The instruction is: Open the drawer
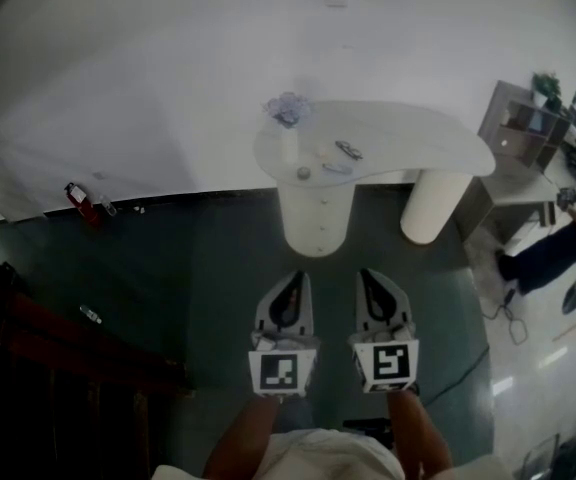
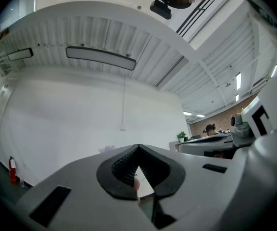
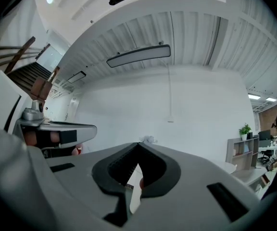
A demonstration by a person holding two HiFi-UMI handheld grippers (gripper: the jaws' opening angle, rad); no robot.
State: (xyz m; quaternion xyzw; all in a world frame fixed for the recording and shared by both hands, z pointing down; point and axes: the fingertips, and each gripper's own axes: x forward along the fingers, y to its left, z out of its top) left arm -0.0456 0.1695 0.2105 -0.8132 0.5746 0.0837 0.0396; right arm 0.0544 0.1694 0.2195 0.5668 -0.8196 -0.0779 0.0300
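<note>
Left claw (image 1: 298, 280): grey two-jaw unit with black ribbed pads. The jaws are closed tip to tip with nothing between them. It points forward, judged a carrying posture for the approach.
Right claw (image 1: 366, 276): same build, jaws pressed together and empty, held just beside its partner and parallel to it.
White curved drawer (image 1: 320, 208): ahead of both claws and apart from them, in the white cylindrical pedestal (image 1: 313, 233). Small knobs mark the fronts, which appear closed.
White kidney-shaped surface (image 1: 418, 143): on top of the pedestal, carrying small items.
Task state: approach, no contact.
Next requirement: part one claw's jaws to take a knob.
</note>
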